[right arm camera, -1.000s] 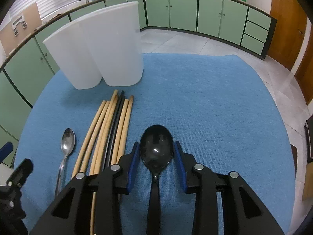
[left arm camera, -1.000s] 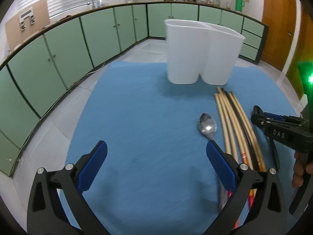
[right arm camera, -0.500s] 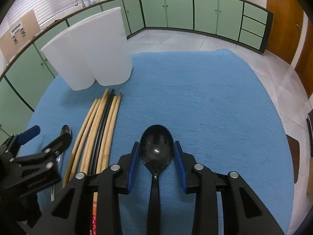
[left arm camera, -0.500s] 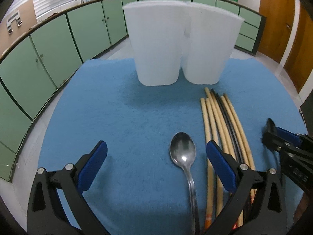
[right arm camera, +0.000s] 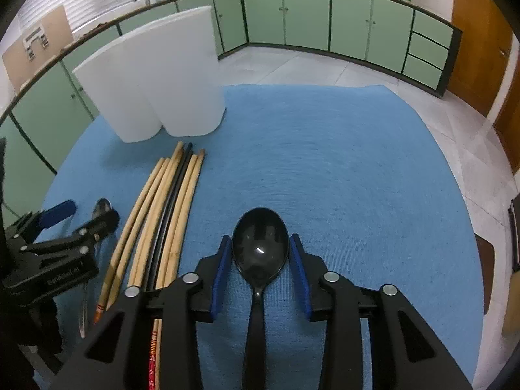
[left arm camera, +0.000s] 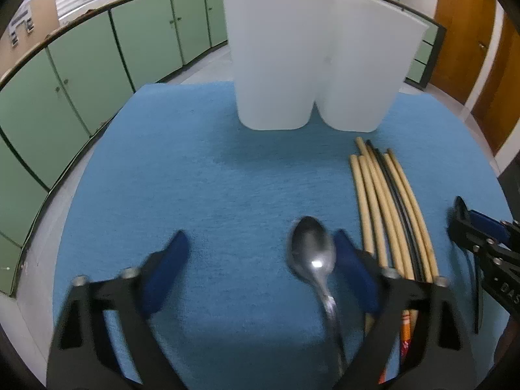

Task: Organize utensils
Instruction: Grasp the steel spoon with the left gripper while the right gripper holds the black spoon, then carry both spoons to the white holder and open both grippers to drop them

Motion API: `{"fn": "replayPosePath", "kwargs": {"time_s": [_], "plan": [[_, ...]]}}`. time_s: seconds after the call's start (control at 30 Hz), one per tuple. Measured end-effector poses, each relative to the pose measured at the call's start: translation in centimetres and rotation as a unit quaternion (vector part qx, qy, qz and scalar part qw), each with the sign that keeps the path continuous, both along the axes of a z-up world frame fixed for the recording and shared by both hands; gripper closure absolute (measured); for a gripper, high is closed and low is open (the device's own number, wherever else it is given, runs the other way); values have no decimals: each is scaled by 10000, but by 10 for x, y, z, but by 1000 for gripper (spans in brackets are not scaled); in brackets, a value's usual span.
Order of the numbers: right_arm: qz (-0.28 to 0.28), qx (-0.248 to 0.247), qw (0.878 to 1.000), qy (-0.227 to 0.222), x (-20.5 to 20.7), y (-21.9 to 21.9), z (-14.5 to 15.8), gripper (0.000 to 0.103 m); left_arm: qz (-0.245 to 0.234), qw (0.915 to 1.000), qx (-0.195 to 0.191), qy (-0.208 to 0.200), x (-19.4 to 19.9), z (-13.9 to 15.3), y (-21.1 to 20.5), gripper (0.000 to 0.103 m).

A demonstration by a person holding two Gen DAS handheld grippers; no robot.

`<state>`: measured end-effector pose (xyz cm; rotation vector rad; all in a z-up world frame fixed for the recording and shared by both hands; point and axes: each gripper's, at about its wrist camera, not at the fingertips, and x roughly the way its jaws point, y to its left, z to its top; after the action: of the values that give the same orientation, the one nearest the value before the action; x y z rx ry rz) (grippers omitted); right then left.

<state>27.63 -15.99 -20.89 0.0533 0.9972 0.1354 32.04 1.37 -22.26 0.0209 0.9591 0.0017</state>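
Note:
A silver spoon (left arm camera: 312,253) lies on the blue mat between the fingers of my open left gripper (left arm camera: 260,260), close to the right finger. Several chopsticks (left arm camera: 386,201) lie side by side to its right. A white two-compartment holder (left arm camera: 312,58) stands at the mat's far side. My right gripper (right arm camera: 261,269) is shut on a black spoon (right arm camera: 260,247), bowl forward, just above the mat. The right wrist view also shows the chopsticks (right arm camera: 169,201), the holder (right arm camera: 156,78), the silver spoon (right arm camera: 103,206) and the left gripper (right arm camera: 84,217) at left.
The blue mat (right arm camera: 341,169) covers a round table. Green cabinets (right arm camera: 308,16) and a tiled floor lie around it. A wooden door (left arm camera: 468,32) is at the right.
My left gripper has moved in over the silver spoon, which now lies between its fingers, and its jaws have narrowed a little. The right gripper still holds the black spoon and has barely moved.

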Motion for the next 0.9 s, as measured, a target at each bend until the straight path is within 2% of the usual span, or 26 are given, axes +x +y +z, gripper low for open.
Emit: {"fn": "replayPosePath", "kwargs": {"time_s": [0.13, 0.17, 0.23, 0.27, 0.33, 0.43, 0.5, 0.6, 0.67, 0.9], "plan": [[68, 53, 9999, 149, 8, 2, 0, 59, -85, 9999, -93, 26, -3, -1, -6, 43], [88, 12, 9998, 170, 10, 3, 0, 59, -117, 9999, -120, 20, -5, 0, -11, 51], [125, -86, 9997, 211, 13, 5, 0, 69, -184, 9997, -173, 8, -6, 1, -18, 64], [146, -66, 9996, 241, 14, 5, 1, 69, -227, 9995, -233, -5, -8, 2, -23, 74], [123, 40, 9996, 256, 15, 2, 2, 69, -233, 9992, -321, -9, -7, 2, -26, 75], [92, 178, 9998, 40, 7, -1, 8, 69, -283, 9982, -514, -123, -8, 3, -20, 76], [106, 264, 9994, -213, -1, -4, 14, 69, -313, 9958, -752, -419, -16, 10, -14, 76], [112, 382, 9969, -679, -10, -6, 29, 69, -443, 9908, -862, -946, -35, 25, -9, 76], [144, 515, 9929, -1066, -16, -6, 41, 69, -532, 9864, -833, -1315, -47, 35, -11, 76], [241, 601, 9827, -1735, -12, -2, 65, 69, -632, 9718, -684, -2168, -69, 63, -9, 76]]}}
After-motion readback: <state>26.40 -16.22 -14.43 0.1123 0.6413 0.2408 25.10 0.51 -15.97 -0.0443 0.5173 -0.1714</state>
